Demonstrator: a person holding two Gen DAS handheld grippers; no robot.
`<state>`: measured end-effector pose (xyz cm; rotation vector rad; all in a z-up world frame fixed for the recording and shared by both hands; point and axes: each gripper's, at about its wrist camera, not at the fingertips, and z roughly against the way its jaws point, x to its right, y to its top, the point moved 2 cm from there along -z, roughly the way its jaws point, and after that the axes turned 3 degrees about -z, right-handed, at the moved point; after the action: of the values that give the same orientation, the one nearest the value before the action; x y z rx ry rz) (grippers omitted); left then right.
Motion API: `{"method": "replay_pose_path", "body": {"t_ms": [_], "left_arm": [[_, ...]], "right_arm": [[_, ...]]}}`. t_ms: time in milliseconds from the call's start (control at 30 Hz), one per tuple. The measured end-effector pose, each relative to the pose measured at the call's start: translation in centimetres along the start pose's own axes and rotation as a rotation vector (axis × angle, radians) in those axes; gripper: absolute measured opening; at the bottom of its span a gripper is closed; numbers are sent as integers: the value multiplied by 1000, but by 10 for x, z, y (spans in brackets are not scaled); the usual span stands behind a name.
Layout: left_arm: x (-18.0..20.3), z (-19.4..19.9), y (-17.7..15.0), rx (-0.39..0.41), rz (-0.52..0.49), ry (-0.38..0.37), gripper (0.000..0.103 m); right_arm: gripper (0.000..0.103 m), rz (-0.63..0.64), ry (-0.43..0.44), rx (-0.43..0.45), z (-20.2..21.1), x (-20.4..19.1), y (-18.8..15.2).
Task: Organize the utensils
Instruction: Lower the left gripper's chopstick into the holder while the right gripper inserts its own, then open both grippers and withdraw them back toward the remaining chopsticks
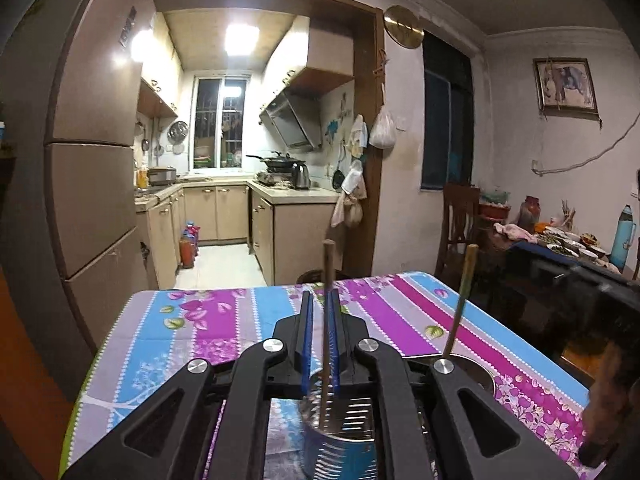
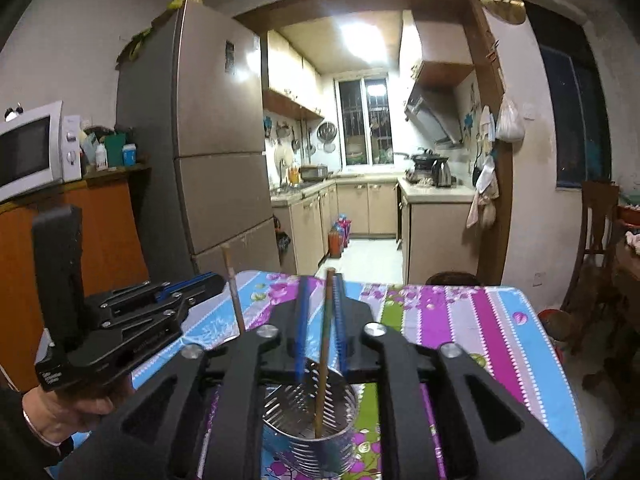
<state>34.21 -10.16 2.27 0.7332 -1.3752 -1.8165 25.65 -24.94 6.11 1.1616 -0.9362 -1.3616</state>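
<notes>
Two chopsticks stand in perforated steel holders on the flowered tablecloth (image 1: 224, 320); the left gripper (image 1: 319, 312) stands slightly parted around one chopstick (image 1: 328, 280) without pressing; the right gripper (image 2: 320, 300) likewise brackets its chopstick (image 2: 326, 320), dropped into the holder (image 2: 308, 420).

You will find no legible text in either view. The left gripper (image 2: 188, 286), seen to the left of the right gripper's fingers (image 2: 301, 320), carries small white lettering on its body near the hand (image 2: 60, 412); it is too blurred to read. The microwave (image 2: 32, 148), far left of those fingers, shows dials only, with no readable marking. The framed picture (image 1: 565, 85), up and right of the left gripper's fingers (image 1: 307, 332), bears no readable caption. The round wall plate (image 1: 403, 26) shows no numerals.
</notes>
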Motion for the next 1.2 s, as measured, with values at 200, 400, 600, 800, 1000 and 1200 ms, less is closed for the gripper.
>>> {"method": "replay_pose_path", "body": {"t_ms": [200,400,600,800,1000,1200], "left_arm": [[-23,59,20,97,31,50,32],[-26,168,19,189,18,123,55],[4,251,-37,127,-93,132,56],[18,313,-126,4,-99,186,56],[38,340,-205,-141,-31,181,43],[77,357,-257,-185,-92,227,35]], "right_arm": [[26,-12,-22,101,55,22,25],[36,23,-64,151,148,37,20],[36,102,-122,52,226,26,-46],[36,88,-152,-158,249,2,-132],[31,58,-117,-309,253,-35,-210],[12,111,-44,-357,250,-72,-248]]}}
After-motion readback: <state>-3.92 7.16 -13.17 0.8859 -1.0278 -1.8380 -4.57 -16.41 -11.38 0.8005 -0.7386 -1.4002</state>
